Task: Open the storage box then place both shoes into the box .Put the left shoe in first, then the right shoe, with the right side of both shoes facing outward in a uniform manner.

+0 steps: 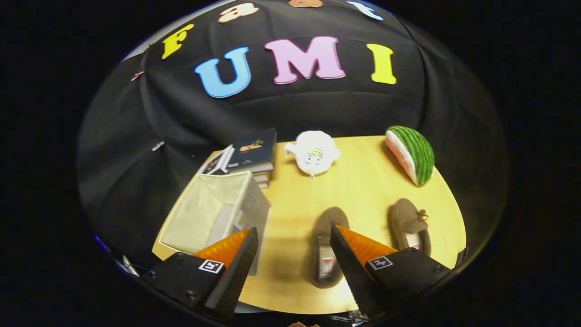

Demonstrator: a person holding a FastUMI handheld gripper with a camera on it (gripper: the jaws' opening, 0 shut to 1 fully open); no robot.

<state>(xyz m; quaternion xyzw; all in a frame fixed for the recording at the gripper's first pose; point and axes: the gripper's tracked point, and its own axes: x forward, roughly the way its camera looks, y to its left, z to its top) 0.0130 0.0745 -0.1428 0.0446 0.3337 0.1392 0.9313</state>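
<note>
Spread wide and empty, the gripper (294, 236) hangs above the table. Its right finger overlaps the nearer brown suede slipper (326, 247), long axis pointing away; the open beige fabric storage box (204, 213) sits left.

we see a bench (363, 190) with a pale wood top and a rounded edge, lit warmly from above so that soft shadows fall on it. behind it and around its sides hangs the booth's black cloth wall (136, 136), creased in long folds. a small clip (137, 75) pinches the cloth high up, and a second clip (158, 146) sits lower, near the bench's far corner.
</note>
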